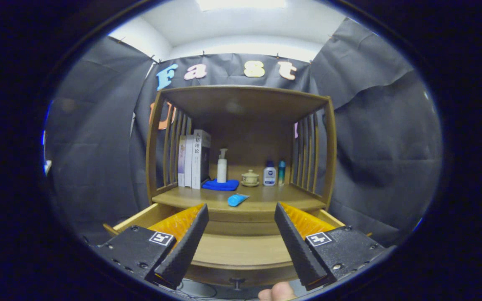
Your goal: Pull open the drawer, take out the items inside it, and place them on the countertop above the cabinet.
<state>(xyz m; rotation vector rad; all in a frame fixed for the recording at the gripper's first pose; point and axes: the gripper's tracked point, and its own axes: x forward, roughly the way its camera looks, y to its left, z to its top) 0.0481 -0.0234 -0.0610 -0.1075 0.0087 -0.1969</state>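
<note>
Our tongs [241, 242] gape wide and empty over the pulled-open drawer [241, 251], the blue tube [237, 199] already on the surface [266, 202] — a careless reach could nudge it off.

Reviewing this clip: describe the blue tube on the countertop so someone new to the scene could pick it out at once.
Start at the wooden cabinet with its drawer pulled open under the open gripper. Beyond the fingers, near the countertop's front edge, lies the blue tube. Unlike the upright bottles behind, it lies on its side, alone, forward of the folded blue cloth.
</note>
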